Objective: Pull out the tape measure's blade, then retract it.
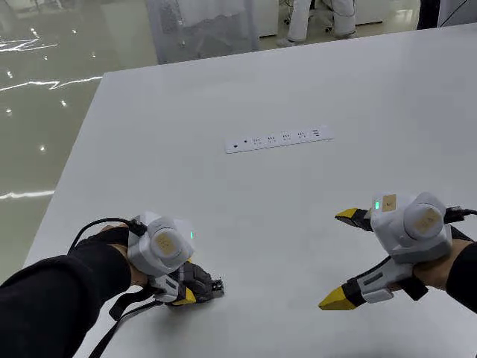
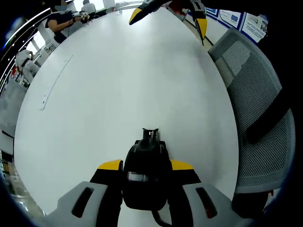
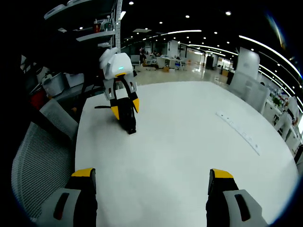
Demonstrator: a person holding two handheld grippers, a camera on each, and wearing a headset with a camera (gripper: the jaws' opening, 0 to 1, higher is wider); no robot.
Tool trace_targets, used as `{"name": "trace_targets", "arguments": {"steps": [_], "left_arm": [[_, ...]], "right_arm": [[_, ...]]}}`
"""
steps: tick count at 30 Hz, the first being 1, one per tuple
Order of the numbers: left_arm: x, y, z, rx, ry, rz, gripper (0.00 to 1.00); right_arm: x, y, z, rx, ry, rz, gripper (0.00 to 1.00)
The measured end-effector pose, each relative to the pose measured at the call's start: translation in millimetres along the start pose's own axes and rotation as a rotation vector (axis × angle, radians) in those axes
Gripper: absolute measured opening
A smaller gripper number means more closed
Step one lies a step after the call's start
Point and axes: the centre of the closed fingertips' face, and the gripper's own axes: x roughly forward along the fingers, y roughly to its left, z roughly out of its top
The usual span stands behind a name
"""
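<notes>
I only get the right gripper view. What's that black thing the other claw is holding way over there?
Observer: The left gripper view shows a black tape measure clamped in the left claw.
Operator: Is its blade pulled out?
Observer: No, just the hook tip sticks out in front.
Operator: Who holds my claw?
Observer: The head view shows a hand in a black sleeve gripping the right claw.

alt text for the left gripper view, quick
A black, rounded tape measure is clamped between the left gripper's yellow-tipped jaws on a white table, blade not yet drawn out. The right gripper hangs open farther off; a grey mesh chair stands alongside the table.
</notes>
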Motion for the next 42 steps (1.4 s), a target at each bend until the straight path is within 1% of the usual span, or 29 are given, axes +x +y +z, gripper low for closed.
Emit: {"name": "trace_targets", "arguments": {"steps": [2,5,6,9,12,14,16,18,19,21,27,31,36,40,42], "left_arm": [[0.8,-0.4,0.8,-0.002,-0.006,0.005,0.31],[0.6,0.0,1.1,-0.001,-0.008,0.002,0.31],[0.5,0.3,1.2,-0.001,-0.013,0.001,0.31],[0.6,0.7,1.1,-0.002,-0.024,-0.003,0.31],[1.0,0.6,1.2,0.005,-0.026,-0.002,0.31],[1.5,-1.1,0.9,0.022,-0.017,0.006,0.31],[1.9,-1.0,0.6,0.032,-0.010,0.012,0.31],[1.0,-0.2,0.7,0.021,-0.011,0.012,0.31],[1.2,0.3,0.5,0.025,-0.012,0.010,0.31],[0.9,0.0,0.7,0.025,-0.011,0.006,0.31],[1.5,0.6,-0.4,0.017,-0.003,0.004,0.31],[1.3,0.4,-0.2,0.010,-0.007,0.001,0.31],[1.6,0.4,-0.5,0.009,-0.009,-0.012,0.31],[1.6,0.0,-0.4,0.009,-0.017,-0.013,0.31],[1.5,0.0,-0.1,0.008,-0.020,-0.014,0.31]], "right_arm": [[5.7,-2.3,-2.8,-0.015,0.017,0.013,0.96],[13.5,-3.1,-3.4,-0.046,0.028,0.035,0.94],[16.9,-2.5,-4.2,-0.059,0.035,0.054,0.93],[25.3,-2.4,-3.9,-0.071,0.044,0.073,0.89],[36.6,0.5,-2.6,-0.097,0.060,0.103,0.85],[44.8,3.5,-1.4,-0.114,0.067,0.124,0.84],[52.1,7.3,0.1,-0.136,0.072,0.149,0.80],[60.7,9.9,2.4,-0.160,0.081,0.168,0.76],[65.5,11.7,4.5,-0.180,0.086,0.179,0.75],[71.3,13.8,8.2,-0.194,0.088,0.195,0.71],[89.7,15.1,18.8,-0.189,0.088,0.202,0.66],[100.3,18.7,26.8,-0.174,0.069,0.209,0.61],[114.4,25.8,31.7,-0.176,0.072,0.220,0.57],[124.6,34.4,33.7,-0.207,0.086,0.236,0.52],[128.8,38.3,37.3,-0.200,0.077,0.240,0.50]]}}
